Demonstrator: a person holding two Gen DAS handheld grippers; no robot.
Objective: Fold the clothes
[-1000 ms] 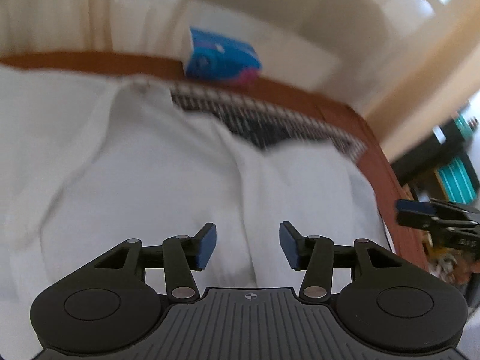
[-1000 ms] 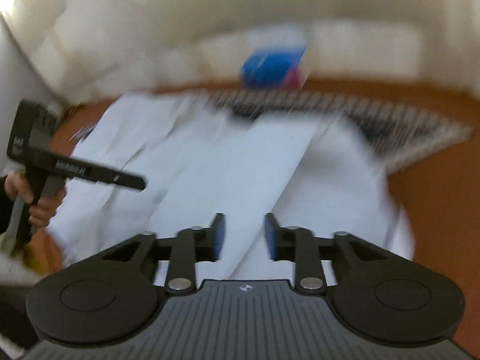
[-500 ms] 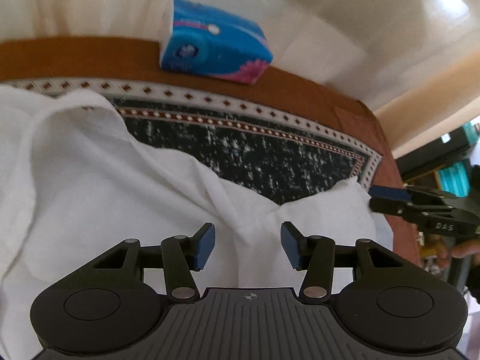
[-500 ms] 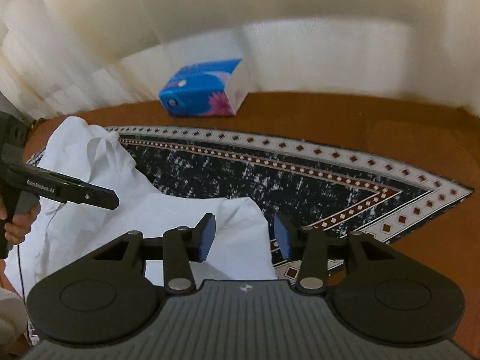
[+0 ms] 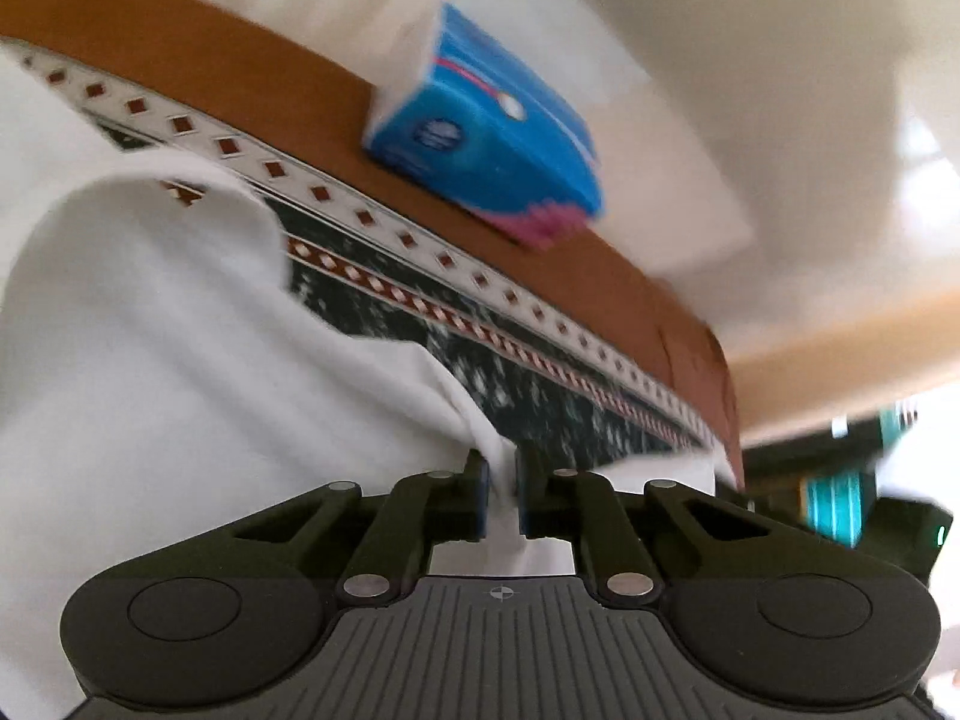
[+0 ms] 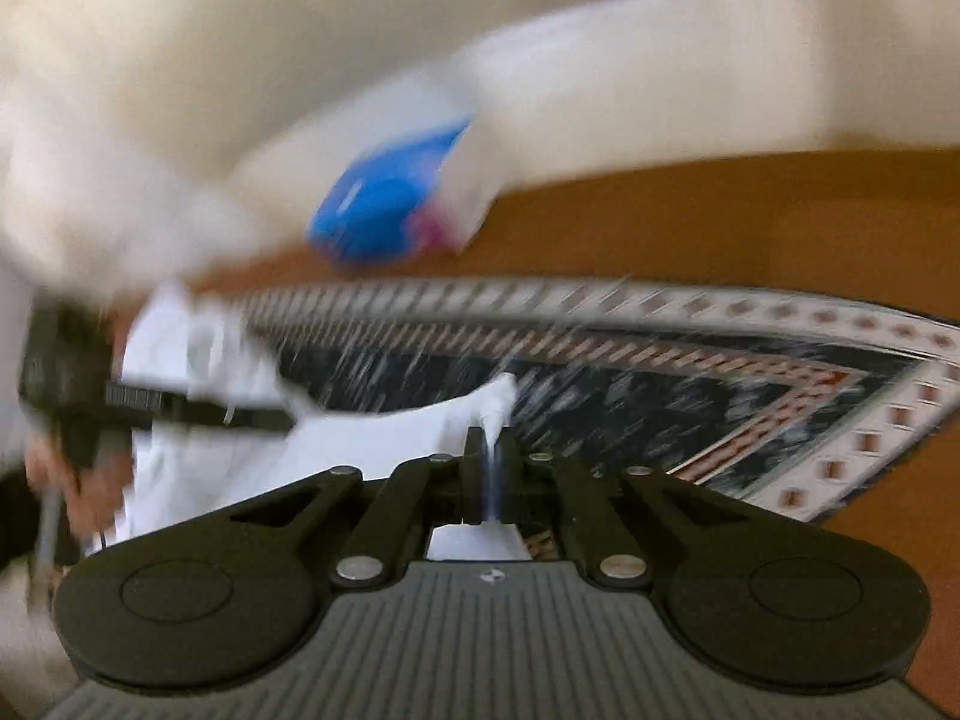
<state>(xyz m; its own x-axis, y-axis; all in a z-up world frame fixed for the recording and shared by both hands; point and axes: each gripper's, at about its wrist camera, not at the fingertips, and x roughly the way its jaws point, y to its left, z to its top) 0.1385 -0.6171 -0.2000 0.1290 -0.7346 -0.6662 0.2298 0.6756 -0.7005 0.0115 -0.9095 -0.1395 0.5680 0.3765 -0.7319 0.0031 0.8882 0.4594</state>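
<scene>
With each hand-held gripper, left [image 5: 501, 487] and right [image 6: 489, 474], pinching only a thin corner of the white garment [image 5: 180, 360], a quick lift could pull it free.

Ahead of the left claw [image 5: 499, 495], open patterned mat [image 5: 528, 414] is left bare; farther ahead, passage is blocked by a blue tissue pack [image 5: 486, 138] at the counter [image 5: 252, 69] edge, backed by a pale wall [image 5: 690, 48].
</scene>
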